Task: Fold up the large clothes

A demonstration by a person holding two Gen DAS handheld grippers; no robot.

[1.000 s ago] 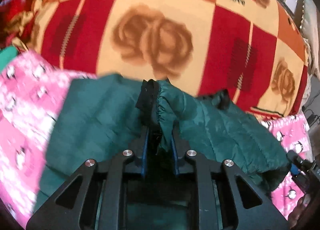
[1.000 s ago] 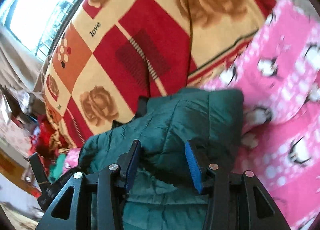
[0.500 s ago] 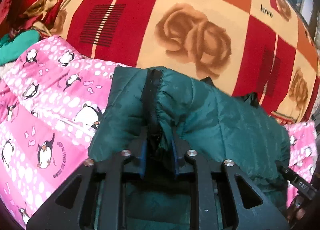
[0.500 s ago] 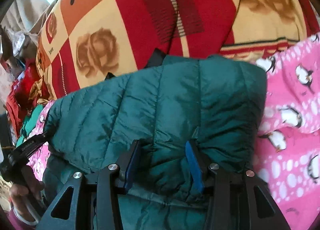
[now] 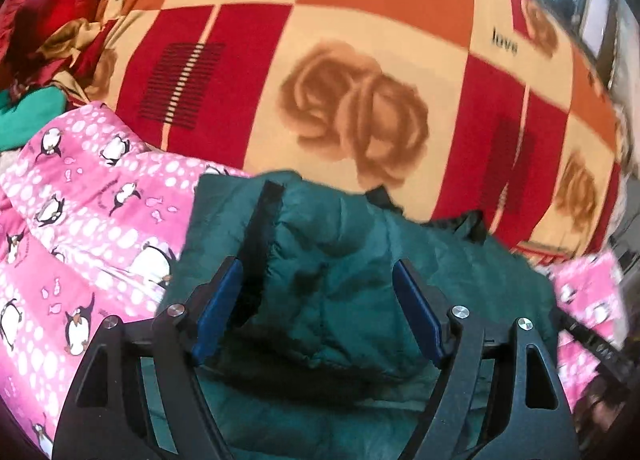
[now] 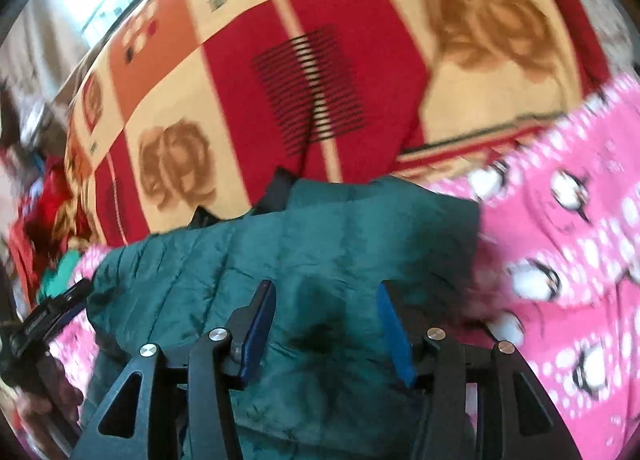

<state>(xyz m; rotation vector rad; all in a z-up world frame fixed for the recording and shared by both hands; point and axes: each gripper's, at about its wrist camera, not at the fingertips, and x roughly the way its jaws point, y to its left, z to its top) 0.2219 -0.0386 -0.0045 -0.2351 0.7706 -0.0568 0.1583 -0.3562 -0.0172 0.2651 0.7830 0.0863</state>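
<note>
A dark green quilted jacket lies folded on a pink penguin-print blanket, its far edge against a red, orange and cream rose blanket. My left gripper straddles the jacket's left end beside a black zipper strip. Its jaws are opening wide and the blue pads stand clear of the fabric. In the right wrist view the jacket fills the centre. My right gripper is over its right end, jaws opening, with loose fabric between them.
A heap of red and green clothes sits at the far left of the bed. The pink blanket spreads to the right of the jacket. A hand holding the left gripper's handle shows at the left edge. A window lies beyond the bed.
The left jaws were shut on a bunched fold of jacket and have spread wide, letting it go. The right jaws have widened slightly. The jacket now lies lower and flatter on the pink blanket.
</note>
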